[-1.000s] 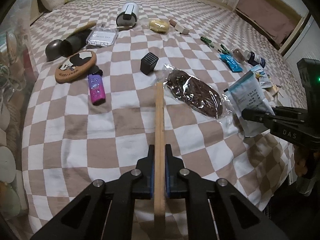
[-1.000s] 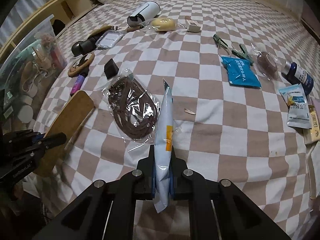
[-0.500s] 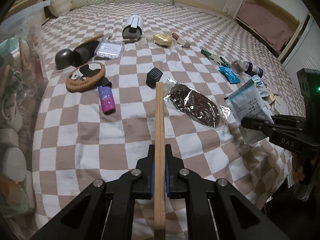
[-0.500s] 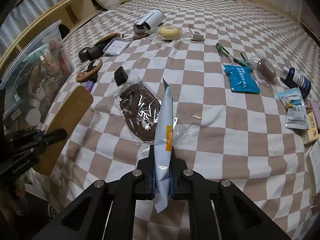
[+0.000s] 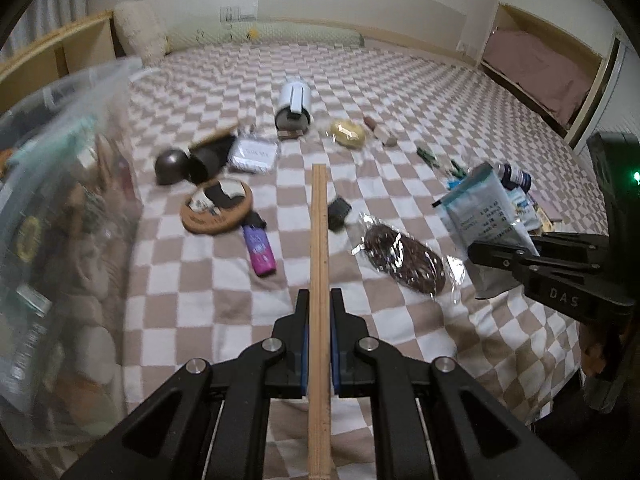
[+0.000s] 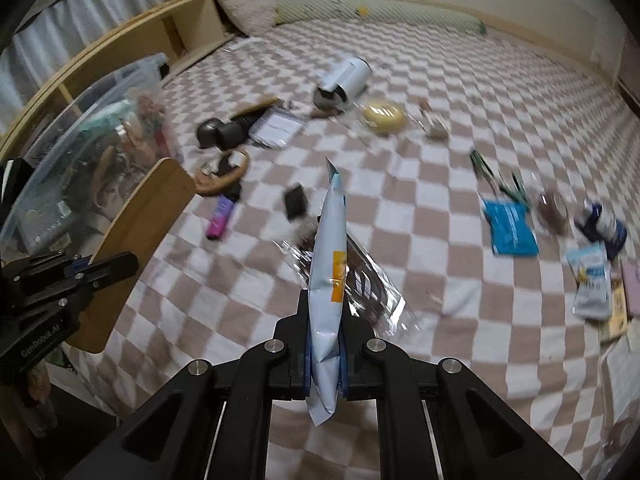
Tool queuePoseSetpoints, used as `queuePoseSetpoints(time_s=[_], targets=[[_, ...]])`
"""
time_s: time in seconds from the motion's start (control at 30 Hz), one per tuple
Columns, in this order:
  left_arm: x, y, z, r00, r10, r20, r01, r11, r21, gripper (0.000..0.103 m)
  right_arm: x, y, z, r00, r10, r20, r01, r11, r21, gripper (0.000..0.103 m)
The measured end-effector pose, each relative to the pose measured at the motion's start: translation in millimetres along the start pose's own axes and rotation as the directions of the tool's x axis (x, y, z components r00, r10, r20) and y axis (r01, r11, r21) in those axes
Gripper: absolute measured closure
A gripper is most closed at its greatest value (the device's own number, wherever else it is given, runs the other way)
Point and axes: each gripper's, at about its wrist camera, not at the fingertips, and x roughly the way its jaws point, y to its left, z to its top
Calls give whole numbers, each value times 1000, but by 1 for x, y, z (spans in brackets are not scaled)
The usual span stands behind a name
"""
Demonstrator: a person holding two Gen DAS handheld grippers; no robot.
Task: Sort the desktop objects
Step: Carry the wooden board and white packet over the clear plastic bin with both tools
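My left gripper point(image 5: 319, 300) is shut on a flat wooden board point(image 5: 319, 272), seen edge-on in the left wrist view and broadside point(image 6: 136, 240) in the right wrist view. My right gripper point(image 6: 325, 312) is shut on a pale blue packet point(image 6: 328, 280), which also shows at the right point(image 5: 486, 220) of the left wrist view. Both are held above the near edge of a checkered bed point(image 5: 200, 280). Scattered on it are a clear bag of brown pieces point(image 5: 404, 258), a purple lighter point(image 5: 260, 250), a black cube point(image 5: 339, 212) and a round wooden coaster point(image 5: 218, 210).
A clear plastic bin point(image 5: 60, 220) full of items stands at the left. Farther back lie a white cylinder point(image 5: 294, 106), a yellow wrapped item point(image 5: 350, 132) and a dark hair dryer point(image 5: 188, 160). Right side: blue pouch point(image 6: 510, 228), small bottle point(image 6: 602, 224), sachets point(image 6: 592, 284).
Both grippers have risen and pulled back from the bed, tilting up so the far wall shows. The bin now looms larger at the left. Both grips are unchanged.
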Motion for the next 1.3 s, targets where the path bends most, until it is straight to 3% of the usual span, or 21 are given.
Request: queuePoseSetpoints(time_s=[0.37, 0.63, 1.1, 1.3], targets=[[-55, 26, 22, 988, 63, 143, -56, 997, -50, 95, -28, 49, 52, 994, 50, 102, -40, 995, -95, 92], [-99, 48, 38, 961, 95, 261, -74, 993, -88, 95, -47, 96, 93, 976, 119, 181, -88, 982, -169, 92], [-149, 97, 46, 910, 189, 368, -126, 974, -189, 95, -53, 174, 146, 949, 214, 230, -151, 952, -265, 92], [-153, 120, 41, 904, 223, 364, -139, 960, -243, 95, -50, 203, 164, 939, 250, 235, -176, 939, -295, 92]])
